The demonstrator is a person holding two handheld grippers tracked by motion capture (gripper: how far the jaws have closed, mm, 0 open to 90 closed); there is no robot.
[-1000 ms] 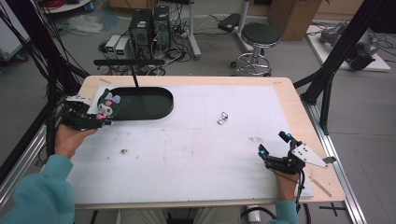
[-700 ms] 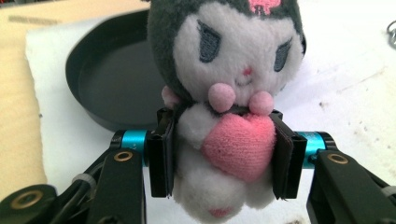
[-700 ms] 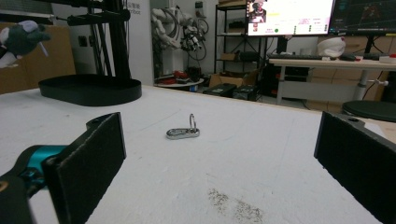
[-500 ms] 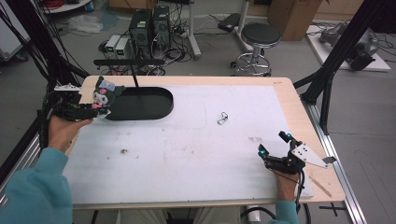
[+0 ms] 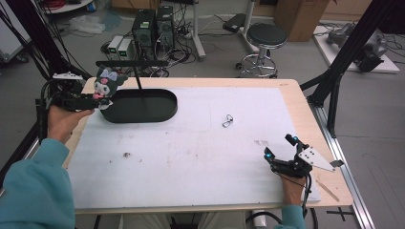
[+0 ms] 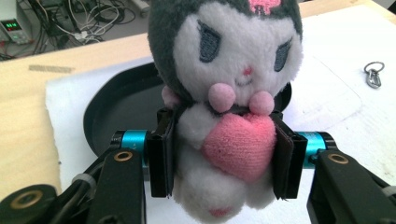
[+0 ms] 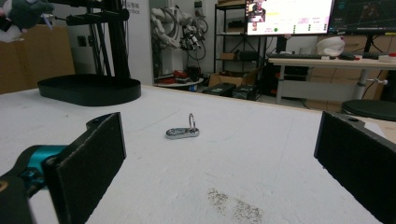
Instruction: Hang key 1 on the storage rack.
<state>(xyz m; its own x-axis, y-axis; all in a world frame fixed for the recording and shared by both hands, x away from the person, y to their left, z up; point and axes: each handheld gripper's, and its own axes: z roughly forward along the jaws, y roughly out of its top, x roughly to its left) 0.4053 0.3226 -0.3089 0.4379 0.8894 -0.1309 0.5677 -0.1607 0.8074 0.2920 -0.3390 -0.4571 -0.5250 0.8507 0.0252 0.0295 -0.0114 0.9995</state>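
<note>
Plush doll (image 6: 224,116) pinched at its belly between your left gripper (image 6: 224,161) fingers, held up at the near-left end of the black oval tray (image 5: 143,107), just over its rim. Grip looks low on a soft body, so the heavy head could tip it forward or let it slide out if you swing fast. Your right gripper (image 5: 282,153) rests on the white surface (image 5: 191,157), fingers spread, metal clip (image 7: 183,131) lying well ahead of it
</note>
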